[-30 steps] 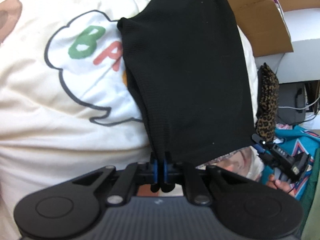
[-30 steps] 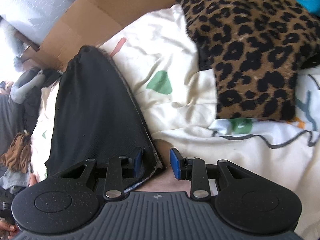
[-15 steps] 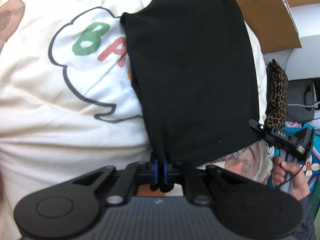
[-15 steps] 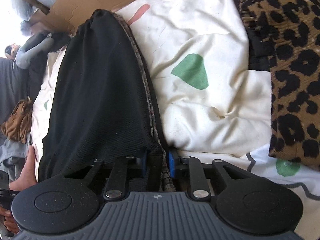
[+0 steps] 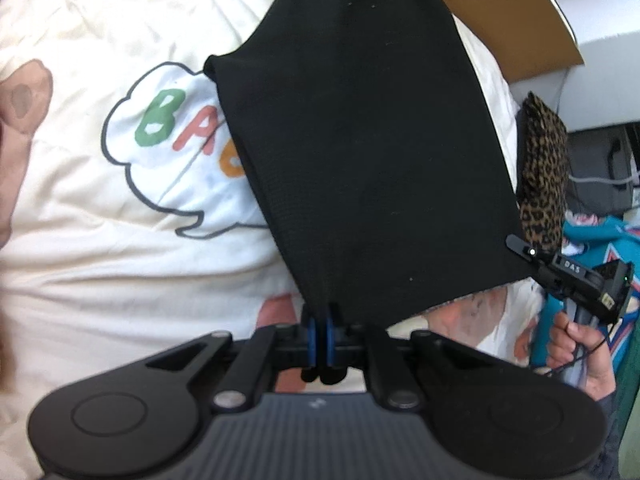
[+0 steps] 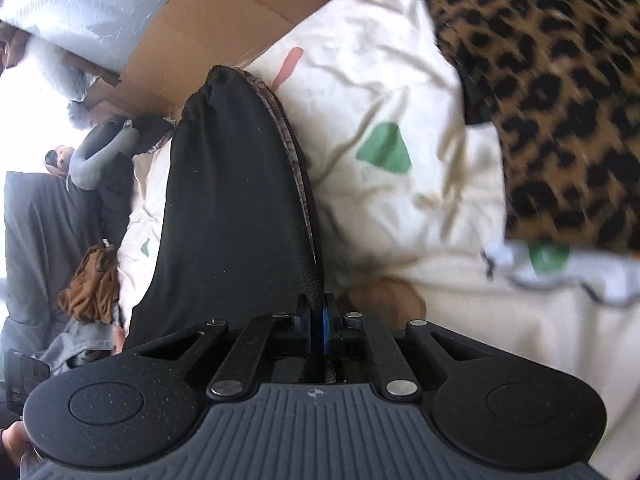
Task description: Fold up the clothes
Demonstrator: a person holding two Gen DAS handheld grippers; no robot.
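Black knit fabric, the garment being folded, hangs stretched between the two tools above a cream bedspread printed with a speech bubble of coloured letters. The left gripper has its blue pads pressed together on one lower corner of the cloth, and the right gripper is clamped on the opposite edge, where a patterned lining shows along the hem. In the left wrist view the right tool appears at the far corner of the cloth, gripped by the person's hand. As for containers, a flattened cardboard box lies beyond the bedspread; whether anything is in it cannot be told. A leopard-print cushion rests on the bedspread to the right of the garment. Compared with a second ago, the right tool's pads, then apart with the hem only between them, are now closed on it, and more of the bubble lettering shows beneath the cloth in the left wrist view.
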